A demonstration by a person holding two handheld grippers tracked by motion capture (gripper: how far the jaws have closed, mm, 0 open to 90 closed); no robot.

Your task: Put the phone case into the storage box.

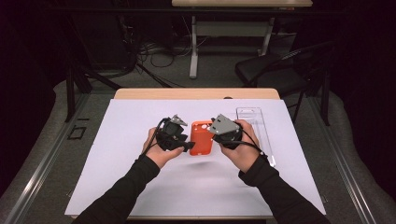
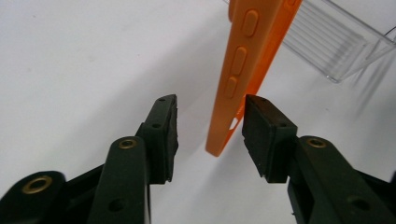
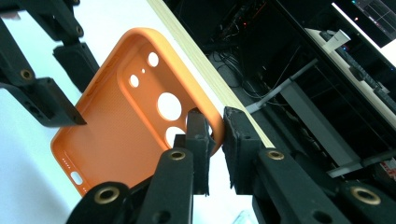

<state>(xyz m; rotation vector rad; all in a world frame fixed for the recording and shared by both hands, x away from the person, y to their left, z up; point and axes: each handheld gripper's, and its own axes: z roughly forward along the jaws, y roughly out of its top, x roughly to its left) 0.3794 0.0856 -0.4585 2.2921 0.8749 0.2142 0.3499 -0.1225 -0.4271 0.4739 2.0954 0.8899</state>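
Surface: white sheet (image 1: pixel 140 186) on my wooden table (image 1: pixel 196 94); dark room, chair (image 1: pixel 275 70) behind.
Left gripper (image 2: pixel 210 128): jaws parted around the case's edge, pads clear.
Phone case (image 1: pixel 201 138): orange, camera cutouts, lifted between my hands.
Right gripper (image 3: pixel 215 140): clamped on its rim.
Clear tray (image 1: pixel 254 126): far right.

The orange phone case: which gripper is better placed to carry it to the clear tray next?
Probably the right gripper: its jaws pinch the phone case rim, and the clear tray lies on its side. The left gripper jaws stand apart around the case edge without squeezing.
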